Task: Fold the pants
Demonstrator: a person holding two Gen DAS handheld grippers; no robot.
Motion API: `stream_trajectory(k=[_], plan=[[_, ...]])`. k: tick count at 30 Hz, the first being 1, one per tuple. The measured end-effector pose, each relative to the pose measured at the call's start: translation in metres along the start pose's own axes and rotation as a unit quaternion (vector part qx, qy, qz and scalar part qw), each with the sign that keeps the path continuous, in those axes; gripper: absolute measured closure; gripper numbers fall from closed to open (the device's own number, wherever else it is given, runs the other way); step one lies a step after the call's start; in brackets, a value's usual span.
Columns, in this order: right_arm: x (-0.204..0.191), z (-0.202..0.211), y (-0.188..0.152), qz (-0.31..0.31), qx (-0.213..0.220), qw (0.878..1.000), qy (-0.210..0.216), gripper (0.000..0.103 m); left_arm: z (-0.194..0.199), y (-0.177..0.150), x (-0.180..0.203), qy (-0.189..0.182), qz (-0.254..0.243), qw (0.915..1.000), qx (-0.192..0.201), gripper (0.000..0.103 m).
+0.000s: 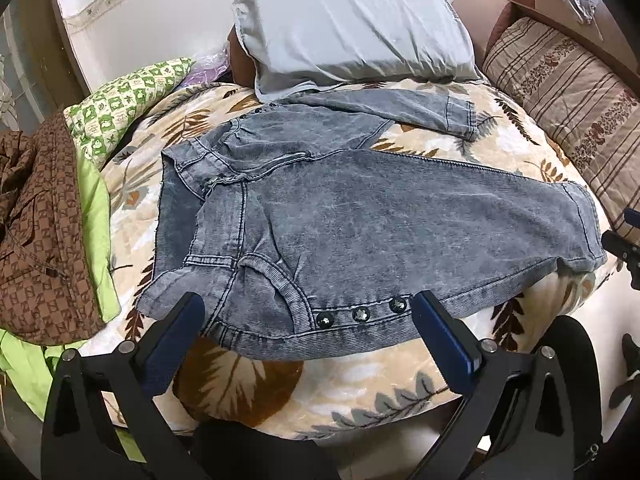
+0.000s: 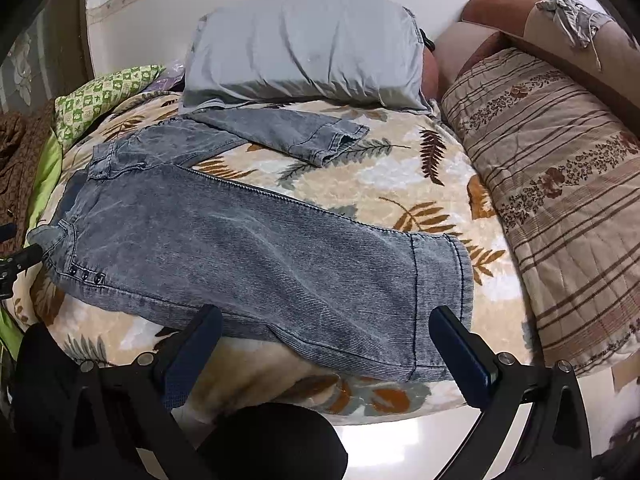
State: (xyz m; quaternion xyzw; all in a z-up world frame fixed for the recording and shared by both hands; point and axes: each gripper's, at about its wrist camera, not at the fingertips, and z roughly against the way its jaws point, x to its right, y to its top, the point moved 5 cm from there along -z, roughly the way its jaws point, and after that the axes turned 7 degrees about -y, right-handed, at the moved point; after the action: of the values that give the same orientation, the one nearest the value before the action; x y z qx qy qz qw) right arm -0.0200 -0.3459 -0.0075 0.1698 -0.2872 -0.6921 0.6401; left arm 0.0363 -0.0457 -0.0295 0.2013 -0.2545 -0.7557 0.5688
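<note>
Pants (image 1: 360, 216): we see grey-blue denim spread flat on the leaf-print blanket (image 1: 224, 376) of the bed, waist to the left, two legs splayed rightward.
Left claw (image 1: 308, 320): we find it wide open and holding nothing, its tips straddling the near waist edge by the three studs (image 1: 362, 314).
Right claw (image 2: 326, 330): equally wide open and empty (near leg's hem between its tips).
Pillow (image 2: 308, 48): grey, beyond the far leg.
</note>
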Motion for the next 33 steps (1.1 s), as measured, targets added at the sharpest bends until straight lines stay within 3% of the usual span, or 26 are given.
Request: stream_trajectory(k=[7,13,19,23,27,31,33], plan=[[0.01,-0.003,0.002,-0.026,-0.008,0.999,0.026,0.0,-0.004,-0.002,-0.009,-0.007,0.015,0.9997,-0.016,0.0],[0.074,-0.024,-0.002,-0.118,-0.039,0.992,0.019,0.0,-0.002,0.003,-0.077,0.023,0.1,0.9942,-0.033,0.0],[0.13,-0.067,-0.011,-0.215,-0.085,0.973,0.018,0.0,-0.02,-0.024,-0.131,0.019,0.191,0.9779,-0.083,0.0],[0.125,-0.098,-0.012,-0.2,-0.105,0.974,0.001,0.001,-0.04,-0.039,-0.131,-0.024,0.242,0.9635,-0.113,0.0],[0.119,-0.123,-0.007,-0.187,-0.11,0.976,0.001,0.003,-0.059,-0.046,-0.124,-0.079,0.292,0.943,-0.138,0.0],[0.11,-0.14,-0.002,-0.164,-0.123,0.978,0.025,0.025,-0.08,-0.048,-0.112,-0.143,0.343,0.9161,-0.151,0.0],[0.11,-0.143,0.001,-0.147,-0.119,0.982,0.019,0.05,-0.084,-0.047,-0.11,-0.141,0.36,0.9103,-0.147,0.0]])
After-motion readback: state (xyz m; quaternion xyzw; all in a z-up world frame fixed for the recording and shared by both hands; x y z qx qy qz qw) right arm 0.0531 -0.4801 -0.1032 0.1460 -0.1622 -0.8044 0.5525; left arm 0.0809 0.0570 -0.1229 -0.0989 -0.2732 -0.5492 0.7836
